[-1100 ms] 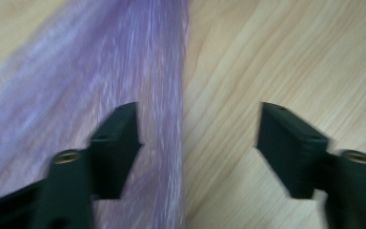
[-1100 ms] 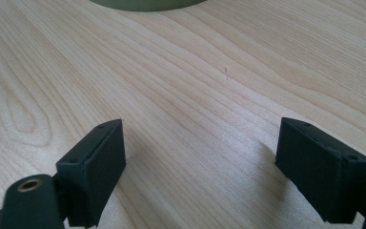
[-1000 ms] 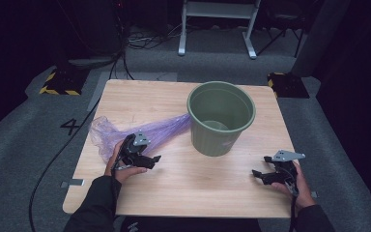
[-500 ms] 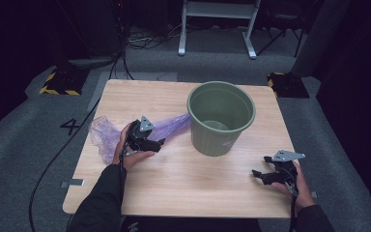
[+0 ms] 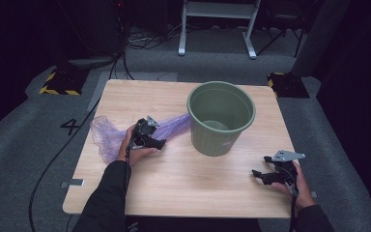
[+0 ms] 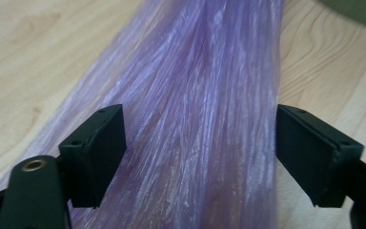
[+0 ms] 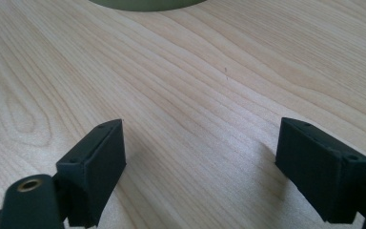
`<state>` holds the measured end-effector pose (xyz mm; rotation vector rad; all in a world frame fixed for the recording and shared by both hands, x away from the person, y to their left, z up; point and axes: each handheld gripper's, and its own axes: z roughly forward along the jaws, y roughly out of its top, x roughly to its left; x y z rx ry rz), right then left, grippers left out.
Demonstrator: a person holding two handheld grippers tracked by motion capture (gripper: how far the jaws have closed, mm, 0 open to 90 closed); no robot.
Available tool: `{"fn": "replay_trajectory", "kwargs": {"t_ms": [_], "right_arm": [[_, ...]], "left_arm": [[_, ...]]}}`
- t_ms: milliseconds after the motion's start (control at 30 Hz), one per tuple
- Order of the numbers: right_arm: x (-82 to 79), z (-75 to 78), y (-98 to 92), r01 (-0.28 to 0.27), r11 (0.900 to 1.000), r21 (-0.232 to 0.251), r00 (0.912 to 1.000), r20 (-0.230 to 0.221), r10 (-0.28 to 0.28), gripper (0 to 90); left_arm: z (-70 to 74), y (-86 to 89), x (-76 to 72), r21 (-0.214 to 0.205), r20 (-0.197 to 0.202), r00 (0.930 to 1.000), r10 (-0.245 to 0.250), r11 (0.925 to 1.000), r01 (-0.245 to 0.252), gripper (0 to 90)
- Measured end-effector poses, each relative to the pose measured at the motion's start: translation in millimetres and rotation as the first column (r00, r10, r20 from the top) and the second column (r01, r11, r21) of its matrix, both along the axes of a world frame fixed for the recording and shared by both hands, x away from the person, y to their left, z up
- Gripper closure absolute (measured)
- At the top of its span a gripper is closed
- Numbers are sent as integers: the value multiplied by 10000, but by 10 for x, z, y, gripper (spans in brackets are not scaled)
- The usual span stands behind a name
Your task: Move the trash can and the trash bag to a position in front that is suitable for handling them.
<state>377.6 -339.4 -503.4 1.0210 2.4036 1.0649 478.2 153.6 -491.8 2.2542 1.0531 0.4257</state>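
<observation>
Purple bag now beneath advanced left hand-held gripper.

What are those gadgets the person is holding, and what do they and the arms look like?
Each hand holds a black two-jaw gripper: the left gripper and right gripper carry a grey three-cornered plate on top. Their jaws end in flat, rectangular black pads with small screw holes. A thin dark cable trails from each. The person wears black long sleeves.

Your left gripper sits over the purple bag near the table's left edge, beside the green bucket.
</observation>
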Motion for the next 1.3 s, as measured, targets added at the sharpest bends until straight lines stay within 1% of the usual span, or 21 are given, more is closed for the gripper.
{"fn": "replay_trajectory", "kwargs": {"t_ms": [33, 67, 100, 200, 233, 467, 500, 567, 600, 633, 700, 733, 767, 867, 933, 967, 1100, 1133, 1200, 1233, 1300], "right_arm": [[0, 0, 0, -1, 10000, 1, 10000, -2, 1, 167], [0, 0, 0, -1, 10000, 1, 10000, -2, 1, 167], [0, 0, 0, 0, 10000, -1, 10000, 1, 0, 167], [0, 0, 0, 1, 10000, 1, 10000, -4, -1, 167], [0, 0, 0, 1, 10000, 1, 10000, -4, -1, 167], [0, 0, 0, 0, 10000, -1, 10000, 1, 0, 167], [0, 0, 0, -1, 10000, 1, 10000, -4, 1, 167], [0, 0, 0, -2, 10000, -1, 10000, 4, 2, 167], [0, 0, 0, -1, 10000, 2, 10000, -1, 1, 167], [0, 0, 0, 0, 10000, 0, 10000, 3, 0, 167], [0, 0, 0, -1, 10000, -1, 10000, 4, 1, 167], [0, 0, 0, -1, 10000, -1, 10000, 4, 1, 167], [0, 0, 0, -1, 10000, 1, 10000, -3, 1, 167], [0, 0, 0, 0, 10000, 1, 10000, -3, 0, 167], [0, 0, 0, -1, 10000, -1, 10000, 2, 1, 167], [0, 0, 0, -2, 10000, -1, 10000, 3, 2, 167], [0, 0, 0, -1, 10000, 0, 10000, 2, 1, 167], [0, 0, 0, 0, 10000, 0, 10000, 1, 0, 167], [0, 0, 0, 0, 10000, 1, 10000, 1, 0, 167], [0, 0, 0, 1, 10000, 1, 10000, 0, -1, 167], [-1, 0, 0, 0, 10000, 1, 10000, -3, 0, 167]], "left_arm": [[-15, 22, 14, -266, -189, 9998, -15, 9996, 10, 202], [-15, 22, 14, -266, -189, 9998, -15, 9996, 10, 207], [-21, 53, 22, -404, -258, 9997, 10, 9992, -21, 212], [-17, 73, 18, -454, -245, 9997, -23, 9990, 12, 236], [-17, 73, 18, -454, -245, 9997, -23, 9990, 12, 261], [33, 101, -28, -354, -340, 9990, -276, 9990, 264, 548], [43, 105, -39, -318, -354, 9984, -446, 9985, 435, 602], [46, 106, -44, -284, -358, 9981, -505, 9984, 495, 678], [49, 102, -53, -270, -367, 9976, -588, 9980, 578, 678], [52, 99, -61, -244, -376, 9974, -618, 9978, 610, 737], [51, 97, -90, -149, -282, 9968, -750, 9971, 746, 804], [51, 97, -90, -149, -282, 9968, -750, 9971, 746, 817], [42, 103, -121, 13, -21, 9966, -826, 9966, 826, 835], [31, 119, -156, -25, 124, 9964, -835, 9965, 835, 856], [44, 158, -203, -125, 508, 9964, -683, 9975, 691, 861], [61, 178, -220, -254, 751, 9956, -560, 9980, 580, 863], [142, 260, -277, -767, 1295, 9906, -434, 9956, 536, 874], [158, 271, -296, -883, 1341, 9900, -427, 9946, 549, 875], [173, 279, -313, -932, 1354, 9899, -422, 9941, 552, 875], [190, 289, -345, -1124, 1417, 9888, -468, 9917, 630, 875], [198, 293, -364, -1148, 1475, 9877, -528, 9909, 701, 875]]}}
